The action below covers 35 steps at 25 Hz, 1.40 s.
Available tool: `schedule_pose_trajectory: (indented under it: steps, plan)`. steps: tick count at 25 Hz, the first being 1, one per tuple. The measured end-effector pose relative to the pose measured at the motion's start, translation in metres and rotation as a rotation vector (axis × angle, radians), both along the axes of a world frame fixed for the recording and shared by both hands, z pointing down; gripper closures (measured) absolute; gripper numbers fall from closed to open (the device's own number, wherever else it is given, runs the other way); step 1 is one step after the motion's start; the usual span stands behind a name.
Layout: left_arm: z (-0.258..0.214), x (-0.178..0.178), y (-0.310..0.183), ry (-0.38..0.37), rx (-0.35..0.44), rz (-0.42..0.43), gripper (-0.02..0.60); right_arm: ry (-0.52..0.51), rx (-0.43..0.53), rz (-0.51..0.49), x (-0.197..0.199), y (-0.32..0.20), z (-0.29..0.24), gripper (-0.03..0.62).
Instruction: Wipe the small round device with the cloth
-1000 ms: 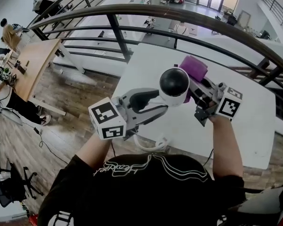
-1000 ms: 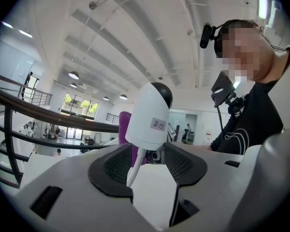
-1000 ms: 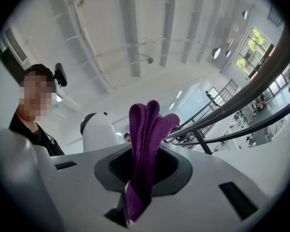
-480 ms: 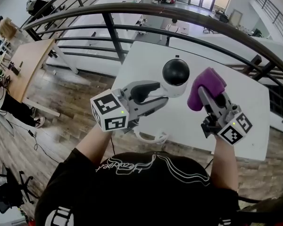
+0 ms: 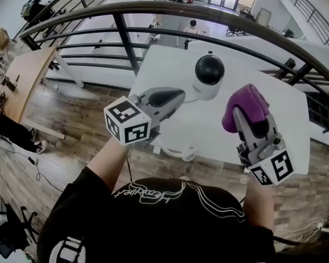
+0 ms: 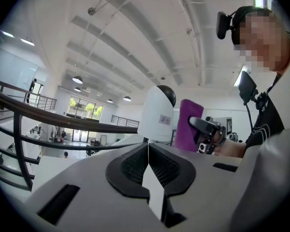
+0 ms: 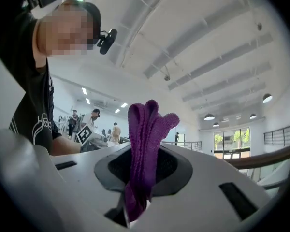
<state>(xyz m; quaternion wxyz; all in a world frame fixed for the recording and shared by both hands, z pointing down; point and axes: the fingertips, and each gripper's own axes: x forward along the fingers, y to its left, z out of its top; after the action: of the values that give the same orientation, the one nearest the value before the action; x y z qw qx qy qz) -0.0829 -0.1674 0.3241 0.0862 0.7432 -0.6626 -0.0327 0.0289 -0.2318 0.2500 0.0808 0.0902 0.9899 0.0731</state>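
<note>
The small round device (image 5: 208,75), white with a black dome, sits just past the tip of my left gripper (image 5: 181,97), over the white table (image 5: 170,64). In the left gripper view the device (image 6: 157,112) rises right behind the jaws of the left gripper (image 6: 148,149), which are closing and meet along a thin line; its base is hidden, and I cannot tell if anything is pinched. My right gripper (image 5: 242,113) is shut on the folded purple cloth (image 5: 247,104), held to the right of the device and apart from it. The cloth (image 7: 144,129) sticks up from the jaws of the right gripper (image 7: 140,178).
A white cable (image 5: 178,151) loops at the table's near edge, under the left gripper. A dark curved railing (image 5: 153,9) runs behind the table, with a drop to a lower floor beyond. A wooden table (image 5: 33,75) stands far left.
The right gripper has pulled the purple cloth off the device, to the right and toward me. The left gripper and the device have shifted slightly away from me.
</note>
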Motion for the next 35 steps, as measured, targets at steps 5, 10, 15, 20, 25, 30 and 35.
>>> schedule_pose_trajectory:
  steps: [5, 10, 15, 20, 25, 30, 35]
  plan:
    - [0.007, -0.001, -0.007, 0.01, -0.024, 0.017, 0.574, -0.04, 0.162, 0.055, 0.005, 0.022, -0.017, 0.533]
    - [0.006, 0.0, -0.011, 0.027, -0.023, 0.039, 0.574, -0.034, 0.325, 0.111, -0.005, 0.041, -0.022, 0.533]
    - [0.007, -0.001, -0.013, 0.06, -0.007, 0.057, 0.574, -0.003, 0.507, 0.193, -0.021, 0.053, -0.018, 0.533]
    - [0.004, -0.001, -0.022, 0.057, 0.004, 0.07, 0.574, 0.029, 0.695, 0.267, -0.033, 0.056, -0.013, 0.533]
    - [0.003, -0.001, -0.024, 0.069, 0.016, 0.068, 0.574, 0.066, 0.758, 0.337, -0.046, 0.055, -0.008, 0.533]
    - [0.009, 0.002, -0.027, 0.056, 0.017, 0.07, 0.574, 0.092, 0.882, 0.448, -0.054, 0.055, 0.005, 0.533]
    - [0.009, 0.001, -0.028, 0.054, 0.018, 0.077, 0.574, 0.107, 0.941, 0.474, -0.062, 0.061, 0.009, 0.533]
